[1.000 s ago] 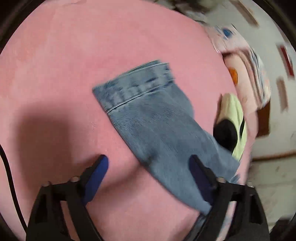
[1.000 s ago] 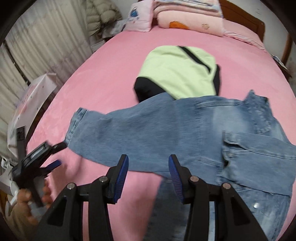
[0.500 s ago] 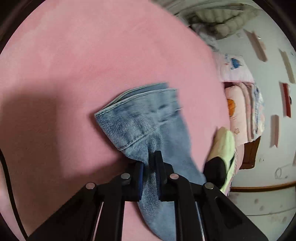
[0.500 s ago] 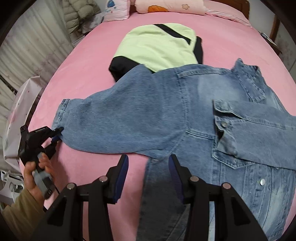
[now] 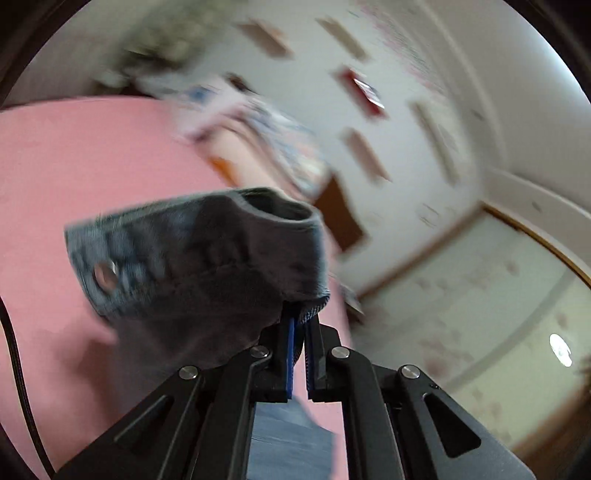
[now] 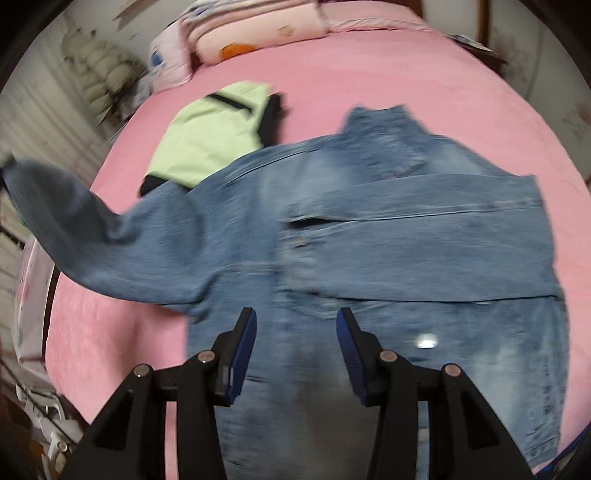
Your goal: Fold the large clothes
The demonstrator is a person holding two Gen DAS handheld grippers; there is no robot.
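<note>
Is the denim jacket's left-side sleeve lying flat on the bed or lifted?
Lifted. The left gripper is shut on the sleeve cuff, and the sleeve rises off the pink bed.

A denim jacket (image 6: 369,236) lies spread on the pink bed (image 6: 406,74), its collar toward the pillows (image 6: 255,33). One sleeve is folded across the chest; the other sleeve (image 6: 66,221) is lifted off the bed at the left edge, blurred. A lime-green and black garment (image 6: 214,136) lies just beyond the jacket, partly under its shoulder. The right tongs (image 6: 295,354) hang above the jacket's lower part, blue pads (image 6: 243,354) apart and holding nothing.
</note>
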